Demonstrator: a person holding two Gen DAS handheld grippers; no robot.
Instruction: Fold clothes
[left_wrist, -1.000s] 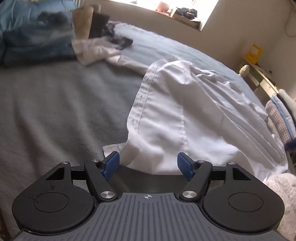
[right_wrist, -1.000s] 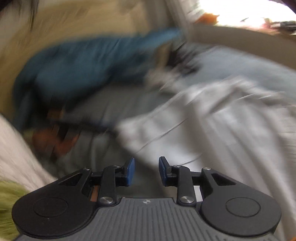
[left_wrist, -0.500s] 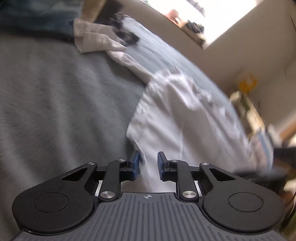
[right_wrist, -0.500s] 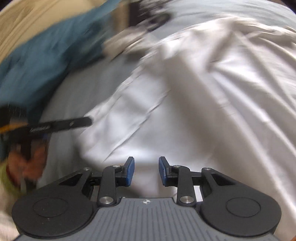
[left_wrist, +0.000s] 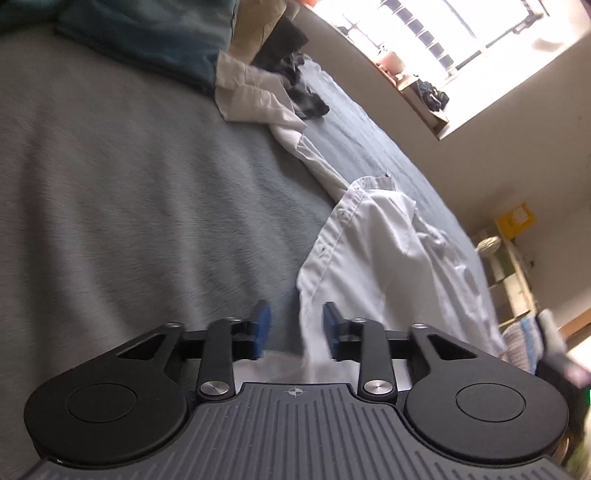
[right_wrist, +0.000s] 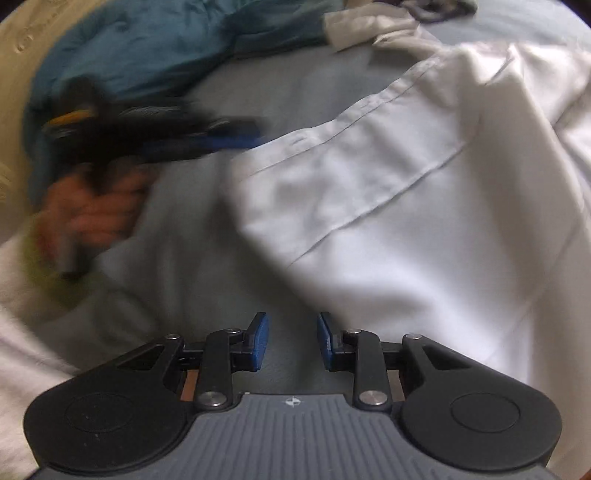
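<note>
Shirt (left_wrist: 384, 251), white, sprawls on the grey bed (left_wrist: 129, 192) from the left hand-held gripper (left_wrist: 295, 328) toward two o'clock; its opening jaws straddle the hem, seemingly without pinching. The right hand-held gripper (right_wrist: 291, 339), jaws apart and empty, hovers with cloth at one o'clock.

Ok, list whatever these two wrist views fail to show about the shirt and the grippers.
- White shirt, left wrist view: near hem hidden behind the left gripper, whose jaws are opening with a fold between them.
- Left gripper, right wrist view: motion-blurred, jaws unreadable.
- Shirt, right wrist view: right side cut off by the frame edge.
- Right gripper: open over the grey blanket.
</note>
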